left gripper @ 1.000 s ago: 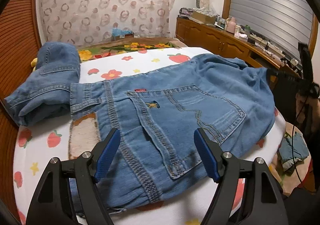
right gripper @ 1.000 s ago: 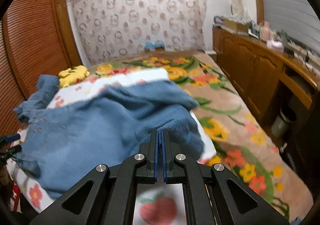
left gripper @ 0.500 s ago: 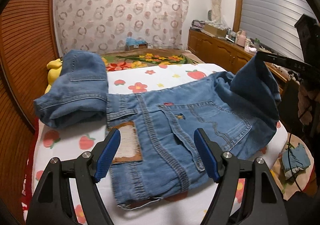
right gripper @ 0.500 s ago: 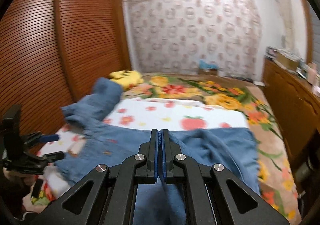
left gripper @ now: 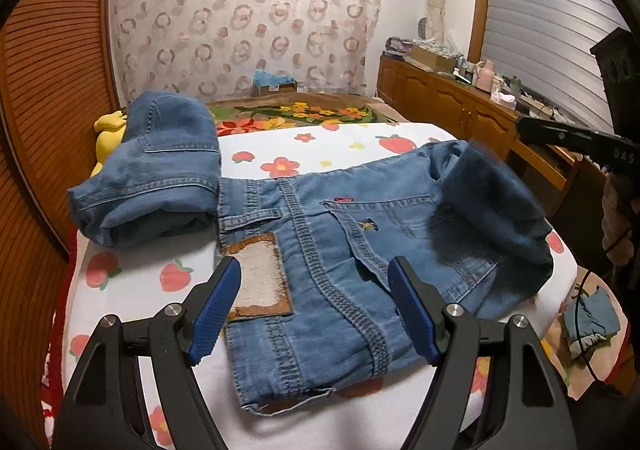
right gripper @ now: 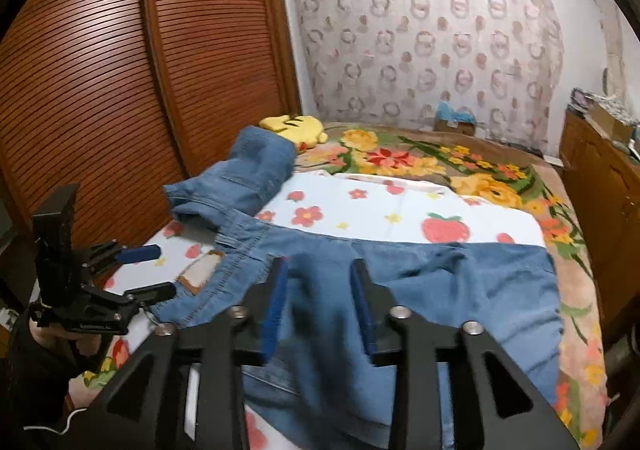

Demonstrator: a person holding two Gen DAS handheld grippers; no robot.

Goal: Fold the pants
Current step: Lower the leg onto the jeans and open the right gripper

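Blue jeans (left gripper: 332, 250) lie on a white cloth with strawberries and flowers (left gripper: 132, 282), waistband and leather patch (left gripper: 260, 282) toward me. A folded-over leg part (left gripper: 492, 201) rests on their right side, blurred. My left gripper (left gripper: 316, 310) is open and empty, hovering over the waistband. My right gripper (right gripper: 318, 306) is open just above the folded-over denim (right gripper: 440, 290); nothing is between its pads. The left gripper also shows in the right wrist view (right gripper: 144, 270). A second folded pair of jeans (left gripper: 156, 165) lies at the cloth's far left.
A yellow plush toy (right gripper: 294, 127) lies behind the folded jeans. A brown louvred wardrobe (right gripper: 120, 69) stands along the left. A floral blanket (right gripper: 420, 157) covers the far bed. A wooden sideboard (left gripper: 452, 105) runs along the right. A small blue cloth (left gripper: 592, 318) lies on the floor.
My right gripper was shut on the jeans' leg, carried it over onto the seat, and has now opened and let it go. The left gripper pulled back slightly.
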